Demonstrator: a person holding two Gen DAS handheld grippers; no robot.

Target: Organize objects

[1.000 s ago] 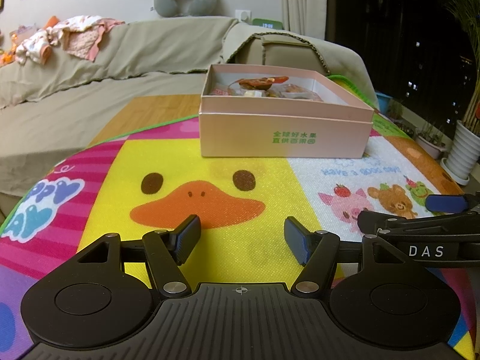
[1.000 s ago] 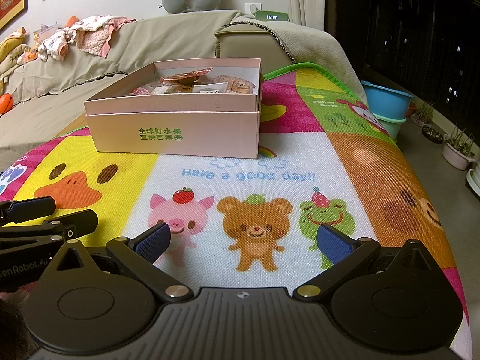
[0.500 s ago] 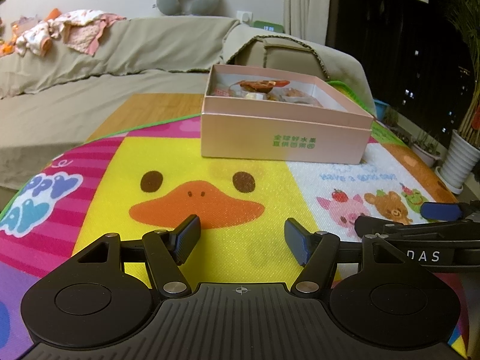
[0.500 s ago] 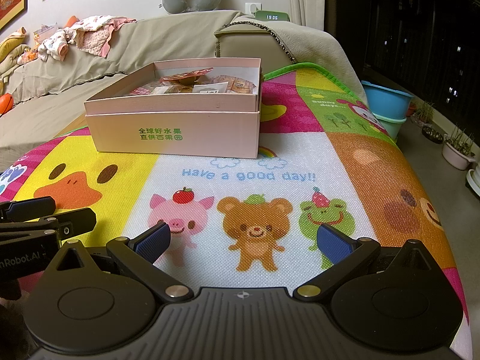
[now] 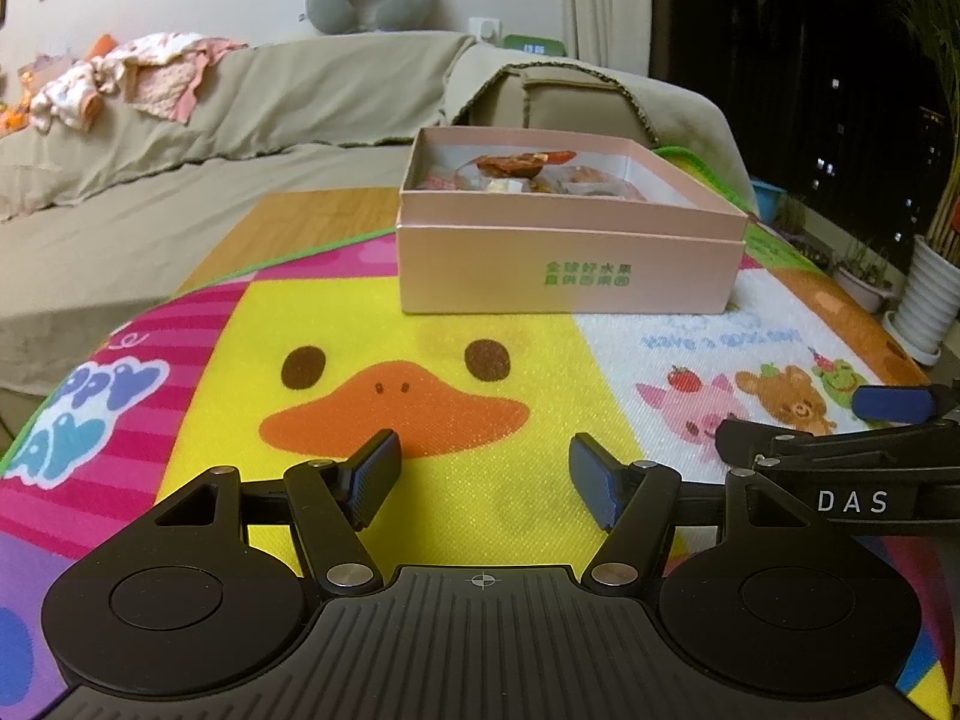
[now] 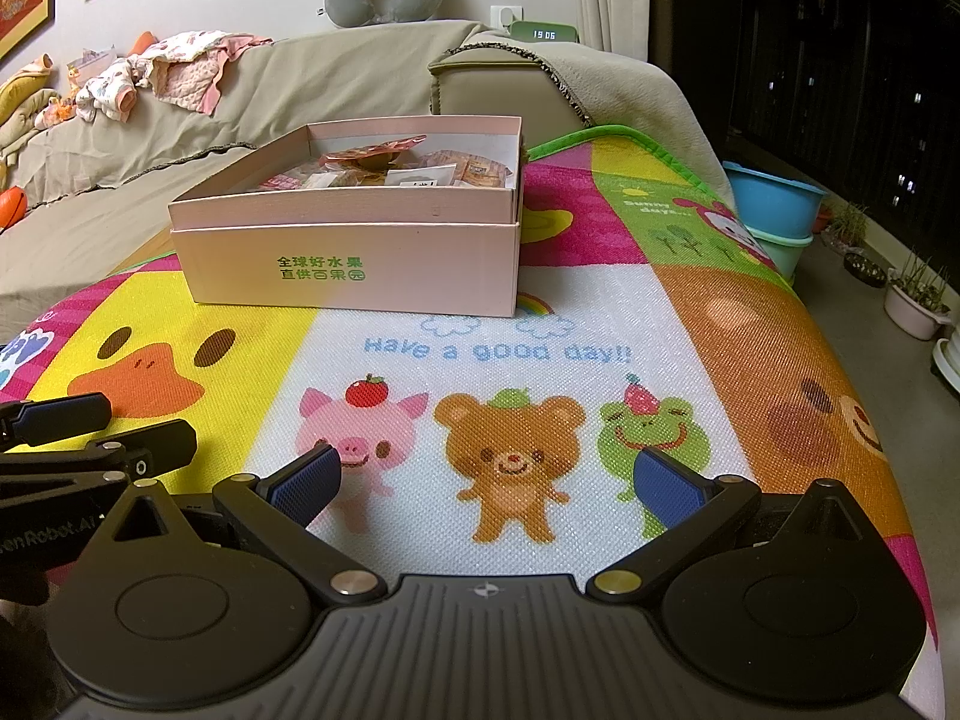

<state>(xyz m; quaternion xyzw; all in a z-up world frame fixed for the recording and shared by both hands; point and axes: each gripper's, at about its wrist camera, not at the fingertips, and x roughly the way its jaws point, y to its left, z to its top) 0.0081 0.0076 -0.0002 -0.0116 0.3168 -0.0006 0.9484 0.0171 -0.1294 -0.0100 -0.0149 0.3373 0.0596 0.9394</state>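
Both grippers are sitting low over the cartoon play mat point(image 6: 600, 324), side by side and well short of the pink box point(image 6: 354, 264), probably a ready pose before anything is being reached for. Left gripper point(image 5: 483, 471) is hanging over the yellow duck panel with its fingers spread apart and nothing between them; right gripper point(image 6: 486, 483) is hanging over the pig and bear print, fingers wider apart, also empty. The pink box is resting on the far part of the mat, open-topped, seemingly nested in its own lid, and wrapped snack packets point(image 6: 396, 171) are lying piled inside it, so it is likely serving as the collection bin. No loose items are showing on the mat, so what is left to organize cannot be told. The left view is showing the bare wooden tabletop point(image 5: 300, 228) past the mat edge and a white ribbed planter point(image 5: 933, 294) at right. The right view is showing a clock reading point(image 6: 543, 34), stacked blue tubs point(image 6: 774, 204) on the floor, and deeper into the box.
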